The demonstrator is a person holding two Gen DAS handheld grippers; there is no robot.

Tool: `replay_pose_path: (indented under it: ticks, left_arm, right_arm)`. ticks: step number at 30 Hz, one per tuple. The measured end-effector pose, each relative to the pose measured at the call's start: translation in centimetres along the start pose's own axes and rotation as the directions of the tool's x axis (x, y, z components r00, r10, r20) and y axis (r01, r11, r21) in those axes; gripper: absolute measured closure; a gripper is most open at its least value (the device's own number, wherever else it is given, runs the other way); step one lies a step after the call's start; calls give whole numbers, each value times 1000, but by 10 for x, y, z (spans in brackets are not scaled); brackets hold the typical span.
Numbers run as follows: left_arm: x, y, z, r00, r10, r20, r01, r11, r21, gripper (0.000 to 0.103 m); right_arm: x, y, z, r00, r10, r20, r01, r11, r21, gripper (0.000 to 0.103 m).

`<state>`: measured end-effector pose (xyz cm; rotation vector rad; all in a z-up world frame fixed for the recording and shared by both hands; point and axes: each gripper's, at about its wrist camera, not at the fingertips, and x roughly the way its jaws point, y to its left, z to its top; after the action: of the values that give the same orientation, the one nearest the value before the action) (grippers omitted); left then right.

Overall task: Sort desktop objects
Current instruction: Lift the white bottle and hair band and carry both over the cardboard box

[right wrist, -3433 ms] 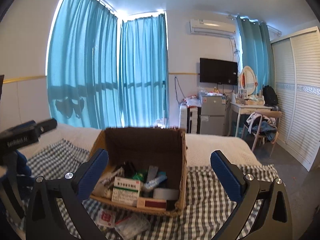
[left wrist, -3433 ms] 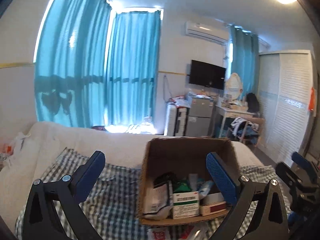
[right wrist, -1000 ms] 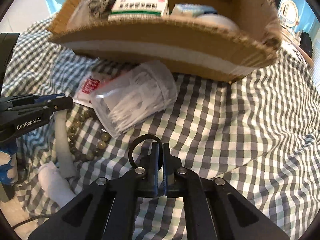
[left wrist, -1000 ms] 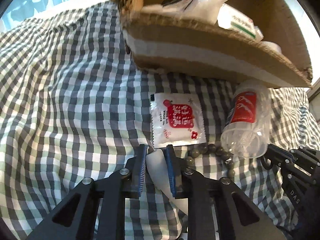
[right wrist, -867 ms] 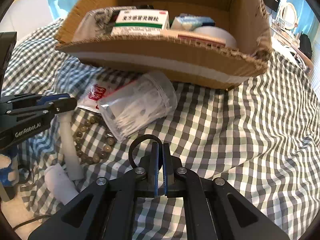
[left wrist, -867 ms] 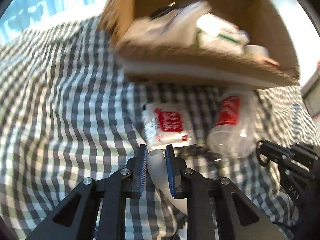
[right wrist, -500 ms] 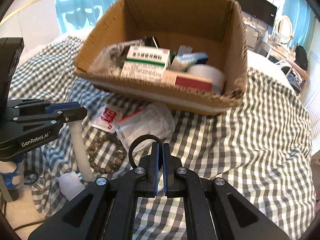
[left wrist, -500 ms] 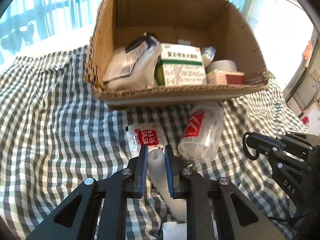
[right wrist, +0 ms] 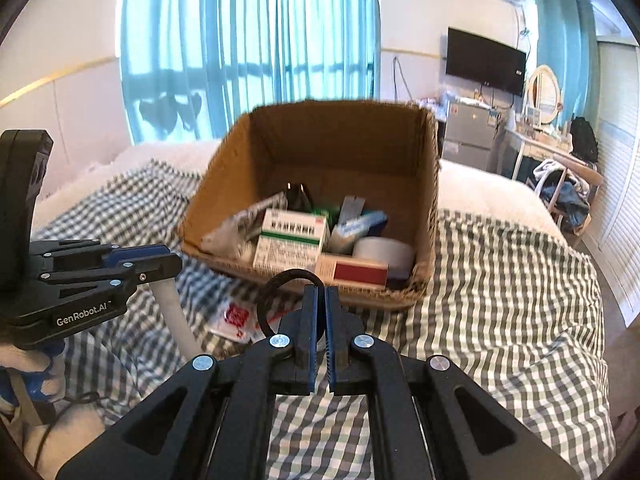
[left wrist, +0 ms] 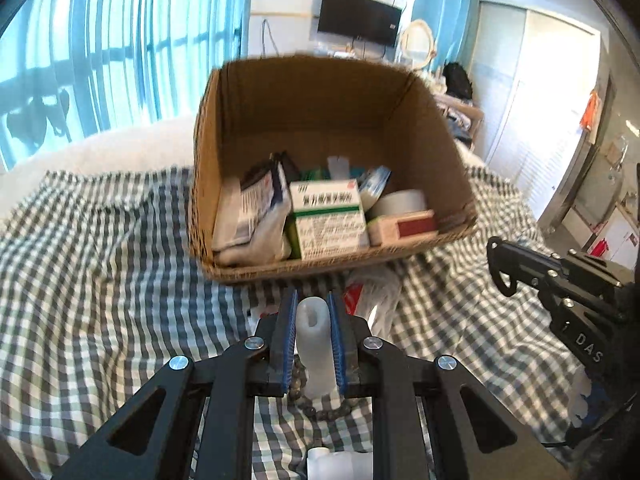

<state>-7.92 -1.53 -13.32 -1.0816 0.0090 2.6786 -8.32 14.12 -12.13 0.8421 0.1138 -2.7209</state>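
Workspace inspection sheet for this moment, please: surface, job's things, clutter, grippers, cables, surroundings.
Surface: checked cloth over a bed.
Job's things: cardboard box holding a green-and-white carton, tape roll and packets; red-and-white sachet and bead string lying on the cloth.
Clutter: nothing seen.
Grippers: left gripper shut on a white tube; right gripper shut on a black ring.
Cables: dark cord at the lower left edge.
Surroundings: blue curtains, wall television, wardrobe.
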Motion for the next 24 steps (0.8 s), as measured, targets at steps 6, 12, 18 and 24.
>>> replay_pose_path:
  ticks: [6,12,18,24]
  left_arm:
    - [-30,-8,16,996,1,88,-2,1000,20,87]
    - [-69,-11,41,983,-12,185,6,999,32,87]
    - [-109,-16,72,958,-27,284,17,999,38,87]
    - [-136,-18,100,932,-34,360,16,999,51,87]
  right_arm:
    - [-27,0,17,996,15,90,-15,1000,7,100]
    - [-53,-2,39,986,12,166,-15,1000,17,100]
    - [-79,-5,68,971,7,240,-11,1000,18,100]
    - [-104,-5,101,948,10,317,-16,1000,16,100]
